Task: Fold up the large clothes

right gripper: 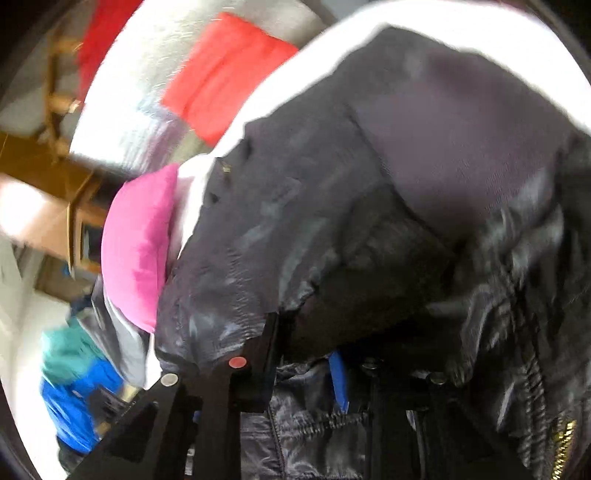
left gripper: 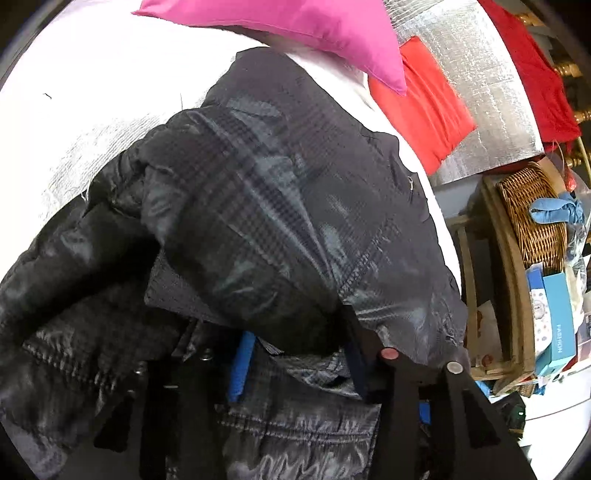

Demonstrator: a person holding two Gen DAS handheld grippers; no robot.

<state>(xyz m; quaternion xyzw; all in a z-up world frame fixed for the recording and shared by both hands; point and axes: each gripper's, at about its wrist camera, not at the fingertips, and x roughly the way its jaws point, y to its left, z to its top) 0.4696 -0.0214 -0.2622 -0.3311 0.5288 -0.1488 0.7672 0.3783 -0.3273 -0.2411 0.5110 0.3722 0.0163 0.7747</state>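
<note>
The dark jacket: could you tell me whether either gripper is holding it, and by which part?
Both hold the dark padded jacket: the left gripper and the right gripper each pinch a bunched fold of its shell. Which part cannot be told.

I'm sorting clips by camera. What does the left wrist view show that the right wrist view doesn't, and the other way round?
Only the left wrist view: a wicker basket and a blue box on wooden shelving. Only the right wrist view: a gold zipper and blue and teal cloth at lower left. Both: the dark jacket on a white surface, the pink cushion and a red cushion.
</note>
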